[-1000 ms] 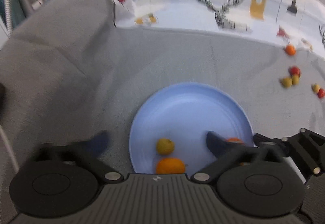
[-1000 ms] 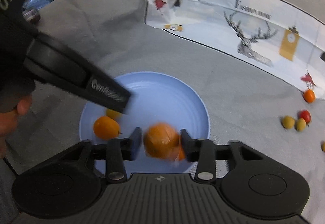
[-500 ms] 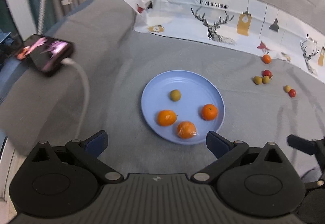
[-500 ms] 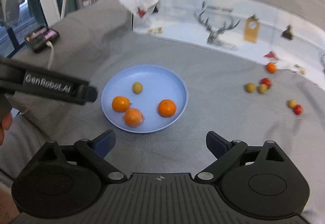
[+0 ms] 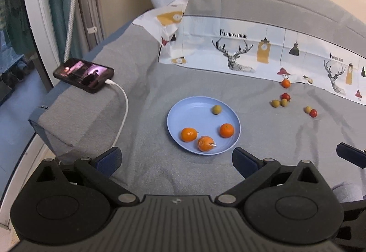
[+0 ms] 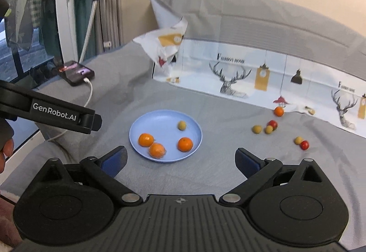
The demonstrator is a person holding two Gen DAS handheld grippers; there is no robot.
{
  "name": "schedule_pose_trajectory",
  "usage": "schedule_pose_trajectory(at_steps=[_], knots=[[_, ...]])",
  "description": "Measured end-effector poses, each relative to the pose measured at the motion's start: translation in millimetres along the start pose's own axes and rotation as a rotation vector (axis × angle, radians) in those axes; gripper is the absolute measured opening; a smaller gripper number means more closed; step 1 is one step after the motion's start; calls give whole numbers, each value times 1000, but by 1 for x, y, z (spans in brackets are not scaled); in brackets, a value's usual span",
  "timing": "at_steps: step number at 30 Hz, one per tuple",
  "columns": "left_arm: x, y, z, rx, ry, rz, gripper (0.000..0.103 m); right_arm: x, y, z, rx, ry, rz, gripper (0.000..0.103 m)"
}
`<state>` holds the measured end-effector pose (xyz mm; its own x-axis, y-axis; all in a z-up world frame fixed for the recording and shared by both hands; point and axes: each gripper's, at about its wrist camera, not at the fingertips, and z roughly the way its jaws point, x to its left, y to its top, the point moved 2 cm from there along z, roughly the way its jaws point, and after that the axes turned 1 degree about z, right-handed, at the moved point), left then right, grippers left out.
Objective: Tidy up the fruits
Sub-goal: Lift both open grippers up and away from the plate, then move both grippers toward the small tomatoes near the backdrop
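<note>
Both the left tongs (image 5: 176, 161) and right tongs (image 6: 180, 159) are held wide open, nothing gripped. Three oranges (image 5: 189, 134) and one small green fruit (image 5: 216, 109) are sat on the blue plate (image 5: 194, 112); more small fruits (image 5: 278, 103) are scattered on the grey cloth (image 5: 263, 137) to the right.

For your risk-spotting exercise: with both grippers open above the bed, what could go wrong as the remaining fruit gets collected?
1. The loose round fruits lie on wrinkled grey bedding; a nudge may roll them away.
2. The wrapped orange sits near the blue plate rim and could be knocked off.
3. The phone's charging cable could snag the left gripper.
</note>
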<state>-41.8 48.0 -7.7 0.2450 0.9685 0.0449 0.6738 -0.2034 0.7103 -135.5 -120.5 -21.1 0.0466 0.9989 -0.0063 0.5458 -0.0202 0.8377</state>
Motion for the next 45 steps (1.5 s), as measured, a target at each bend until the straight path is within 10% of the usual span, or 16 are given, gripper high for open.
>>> schedule_pose_trajectory(at_steps=[18,45], knots=[[-14,-7,-60,-139,14,57,103,4,-1,-53,-133,-36,-25,102],[-39,21,32,105,-50,105,103,-35,-11,9,-12,-1,107,102]])
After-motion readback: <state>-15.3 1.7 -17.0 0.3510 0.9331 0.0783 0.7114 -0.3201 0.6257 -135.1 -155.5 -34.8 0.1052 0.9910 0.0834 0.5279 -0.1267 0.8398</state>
